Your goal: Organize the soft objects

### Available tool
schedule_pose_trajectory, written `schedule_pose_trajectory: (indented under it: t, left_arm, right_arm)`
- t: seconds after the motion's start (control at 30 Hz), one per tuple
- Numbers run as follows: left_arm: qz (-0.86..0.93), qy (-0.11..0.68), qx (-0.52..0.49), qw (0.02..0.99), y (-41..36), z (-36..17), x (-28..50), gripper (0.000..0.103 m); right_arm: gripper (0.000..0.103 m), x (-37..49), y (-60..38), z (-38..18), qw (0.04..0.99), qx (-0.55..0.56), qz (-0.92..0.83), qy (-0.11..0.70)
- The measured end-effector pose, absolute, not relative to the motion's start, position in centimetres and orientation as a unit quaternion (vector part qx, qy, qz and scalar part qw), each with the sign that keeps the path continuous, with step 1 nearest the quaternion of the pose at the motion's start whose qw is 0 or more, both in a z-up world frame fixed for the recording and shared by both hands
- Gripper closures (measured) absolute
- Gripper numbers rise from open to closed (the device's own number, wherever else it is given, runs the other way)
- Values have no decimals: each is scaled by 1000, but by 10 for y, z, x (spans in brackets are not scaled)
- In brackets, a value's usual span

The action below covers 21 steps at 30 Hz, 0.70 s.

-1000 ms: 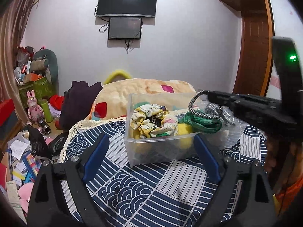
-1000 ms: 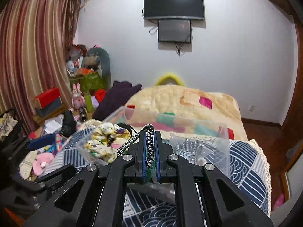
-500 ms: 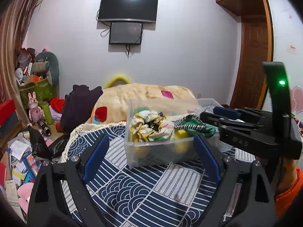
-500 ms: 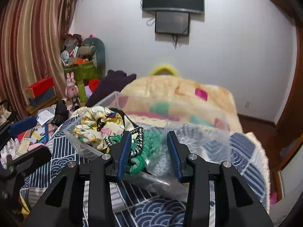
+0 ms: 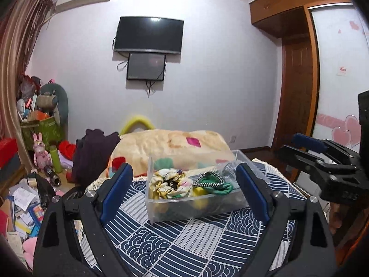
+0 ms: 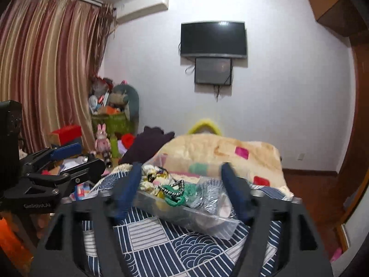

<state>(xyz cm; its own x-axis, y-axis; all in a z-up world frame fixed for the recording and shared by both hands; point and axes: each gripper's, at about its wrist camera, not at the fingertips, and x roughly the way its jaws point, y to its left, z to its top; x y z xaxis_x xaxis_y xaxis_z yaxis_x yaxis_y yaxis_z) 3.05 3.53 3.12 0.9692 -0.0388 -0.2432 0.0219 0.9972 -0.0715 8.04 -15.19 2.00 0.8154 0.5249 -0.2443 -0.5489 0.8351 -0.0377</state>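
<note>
Nearest us, our left gripper point(image 5: 184, 191) and right gripper point(image 6: 182, 191) both gape wide, holding nothing. Just beyond, the clear bin point(image 5: 196, 210) on the patterned bedspread point(image 5: 184, 247) holds the scrunchies point(image 5: 170, 184) and green cord point(image 5: 219, 188), heaped high; we judge a careless nudge could spill them.

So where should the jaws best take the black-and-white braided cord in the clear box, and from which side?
Probably from above, at the raised loop of the black-and-white braided cord: it lies on top of the pile in the clear plastic box, whose walls block the sides.
</note>
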Motion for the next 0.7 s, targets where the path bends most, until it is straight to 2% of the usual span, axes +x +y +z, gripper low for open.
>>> schedule_pose_trajectory:
  t: [0.03,0.07,0.1,0.23,0.7]
  left_arm:
    - [-14,118,-32,992,34,33,27,6]
    - [-13,115,-30,993,32,33,26,3]
    - [-12,110,-29,993,30,34,22,3]
    - [-17,102,-23,994,26,36,13,0]
    - [-17,90,-17,996,20,29,4,0]
  right_arm:
    - [19,77,-154,21,953,-53,278,106]
    - [17,74,-155,21,955,-53,274,100]
    - [17,69,-157,22,957,-52,268,93]
    - [0,63,-160,21,961,-50,258,80]
    - [0,54,-165,11,963,-39,256,76]
